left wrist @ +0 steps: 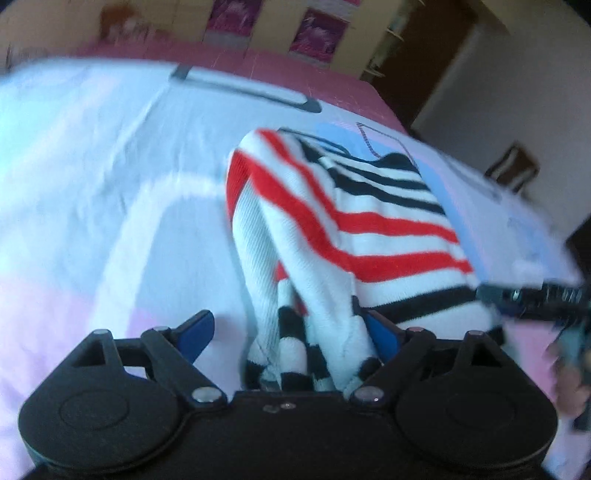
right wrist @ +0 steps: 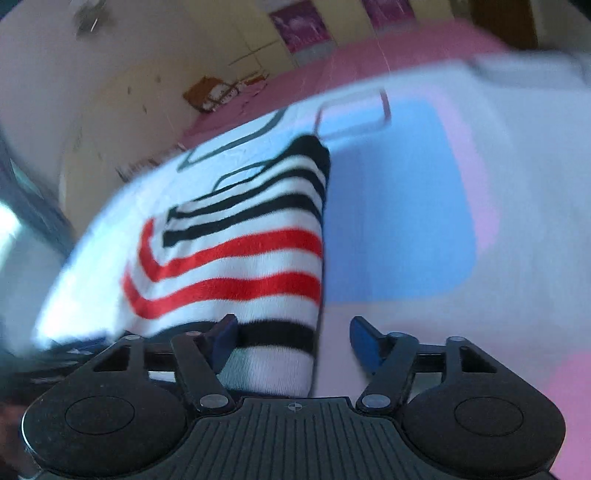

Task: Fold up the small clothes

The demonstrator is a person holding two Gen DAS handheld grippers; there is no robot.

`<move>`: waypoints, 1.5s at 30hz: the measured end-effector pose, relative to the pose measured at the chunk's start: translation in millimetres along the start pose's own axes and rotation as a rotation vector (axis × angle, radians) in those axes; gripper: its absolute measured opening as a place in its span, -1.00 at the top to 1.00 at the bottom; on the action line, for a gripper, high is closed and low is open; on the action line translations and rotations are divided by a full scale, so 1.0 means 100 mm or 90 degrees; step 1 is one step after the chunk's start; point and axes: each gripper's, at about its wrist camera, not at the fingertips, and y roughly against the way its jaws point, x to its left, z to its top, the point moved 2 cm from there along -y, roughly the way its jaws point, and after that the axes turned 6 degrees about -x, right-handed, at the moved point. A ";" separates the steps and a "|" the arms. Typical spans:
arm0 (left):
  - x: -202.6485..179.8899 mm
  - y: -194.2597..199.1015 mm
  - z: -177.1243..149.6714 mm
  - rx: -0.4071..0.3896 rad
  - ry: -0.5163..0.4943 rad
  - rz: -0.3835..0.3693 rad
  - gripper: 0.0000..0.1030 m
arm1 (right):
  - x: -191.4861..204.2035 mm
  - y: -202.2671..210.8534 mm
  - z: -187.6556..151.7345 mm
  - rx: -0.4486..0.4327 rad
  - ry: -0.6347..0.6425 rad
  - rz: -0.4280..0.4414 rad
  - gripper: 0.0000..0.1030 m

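Blue pads [left wrist: 195,332] low in the left wrist view, far apart: left gripper [left wrist: 288,332] wide open. Between them, the bunched end of the striped top [left wrist: 351,221], red, black and white. Leans on the pad at the right, sits clear of the pad at the left. Not pinched, so not held.

Much the same low in the right wrist view: right gripper [right wrist: 295,336] open too, a bit less wide by the look of it. White edge of the striped top [right wrist: 240,258] between the pads, right by the left pad [right wrist: 225,336], clear of the right one. Not squeezed either.

Looks like the letting-go part of a fold. To do it well: hold both sets of jaws open, lift a little, then pull back slow and straight, so no pad drags the cloth and spoils the fold. Watch the bunched end at the left gripper; looks likely to snag. After that, pat flat and check that the edges line up.

Further up, the rest of the striped top lying in the middle of each frame on the soft sheet [left wrist: 92,184], white with pink and blue patches. Blurry, so cannot tell how neat the fold is. Beyond that, pink floor [left wrist: 295,70] near the top of the frame, then purple pictures [left wrist: 317,33] on the yellow wall at the very top.
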 end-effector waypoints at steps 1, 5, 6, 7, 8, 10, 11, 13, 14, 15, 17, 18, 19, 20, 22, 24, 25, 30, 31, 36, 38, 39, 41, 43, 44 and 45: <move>0.05 -0.01 0.00 -0.004 0.013 -0.012 -0.70 | -0.07 -0.01 0.00 0.008 -0.030 0.025 -0.21; 0.02 -0.06 0.04 0.000 -0.011 -0.026 -0.65 | -0.25 -0.09 0.01 0.024 -0.108 0.087 -0.20; 0.01 -0.08 0.06 0.003 -0.015 -0.029 -0.63 | -0.26 -0.10 0.02 0.024 -0.117 0.096 -0.20; -0.01 -0.09 0.06 0.005 -0.019 -0.034 -0.59 | -0.27 -0.10 0.04 0.024 -0.125 0.103 -0.20; -0.05 -0.10 0.08 0.008 -0.021 -0.045 -0.47 | -0.27 -0.12 0.05 0.023 -0.134 0.110 -0.20; -0.10 -0.18 0.11 0.014 -0.029 -0.055 -0.45 | -0.26 -0.16 0.07 0.023 -0.137 0.119 -0.20; -0.12 -0.20 0.12 0.014 -0.032 -0.052 -0.43 | -0.26 -0.17 0.07 0.023 -0.134 0.123 -0.20; -0.15 -0.22 0.13 0.013 -0.034 -0.043 -0.38 | -0.23 -0.20 0.10 0.026 -0.129 0.125 -0.20; -0.17 -0.22 0.14 0.012 -0.032 -0.039 -0.34 | -0.21 -0.21 0.10 0.027 -0.122 0.125 -0.20; -0.18 -0.23 0.15 0.011 -0.033 -0.036 -0.31 | -0.20 -0.21 0.10 0.026 -0.116 0.123 -0.20; -0.18 -0.23 0.15 0.008 -0.035 -0.031 -0.25 | -0.18 -0.23 0.10 0.023 -0.111 0.119 -0.18; -0.18 -0.23 0.15 0.007 -0.035 -0.030 -0.21 | -0.16 -0.24 0.11 0.022 -0.108 0.116 -0.17; -0.18 -0.23 0.15 0.005 -0.035 -0.028 -0.18 | -0.15 -0.26 0.10 0.021 -0.105 0.114 -0.17; -0.19 -0.22 0.15 0.004 -0.035 -0.027 -0.10 | -0.14 -0.27 0.10 0.021 -0.102 0.112 -0.16; -0.19 -0.21 0.16 0.002 -0.037 -0.027 -0.04 | -0.11 -0.30 0.11 0.023 -0.095 0.109 -0.14; -0.18 -0.20 0.15 0.001 -0.037 -0.026 0.01 | -0.09 -0.31 0.12 0.026 -0.086 0.106 -0.13; -0.19 -0.20 0.15 0.000 -0.038 -0.025 0.02 | -0.09 -0.32 0.12 0.027 -0.082 0.105 -0.11; -0.25 -0.15 0.14 -0.011 -0.050 -0.015 0.21 | 0.04 -0.30 0.12 0.015 -0.024 0.086 0.10; -0.26 -0.14 0.14 -0.012 -0.053 -0.014 0.22 | 0.07 -0.28 0.11 0.013 -0.010 0.080 0.13; -0.28 -0.11 0.15 -0.014 -0.059 -0.010 0.29 | 0.18 -0.24 0.08 0.006 0.025 0.058 0.18; -0.30 -0.10 0.15 -0.016 -0.063 -0.009 0.30 | 0.20 -0.23 0.08 0.004 0.029 0.053 0.19; -0.30 -0.10 0.15 -0.016 -0.065 -0.008 0.31 | 0.20 -0.23 0.07 0.003 0.031 0.052 0.19; -0.31 -0.08 0.16 -0.020 -0.066 -0.007 0.33 | 0.22 -0.22 0.07 0.000 0.035 0.048 0.20; -0.32 -0.07 0.17 -0.022 -0.069 -0.007 0.34 | 0.24 -0.21 0.06 -0.003 0.040 0.046 0.20; -0.32 -0.06 0.17 -0.023 -0.069 -0.008 0.34 | 0.25 -0.21 0.07 -0.005 0.043 0.044 0.20; -0.31 -0.06 0.18 -0.023 -0.070 -0.008 0.35 | 0.26 -0.21 0.06 -0.006 0.046 0.043 0.21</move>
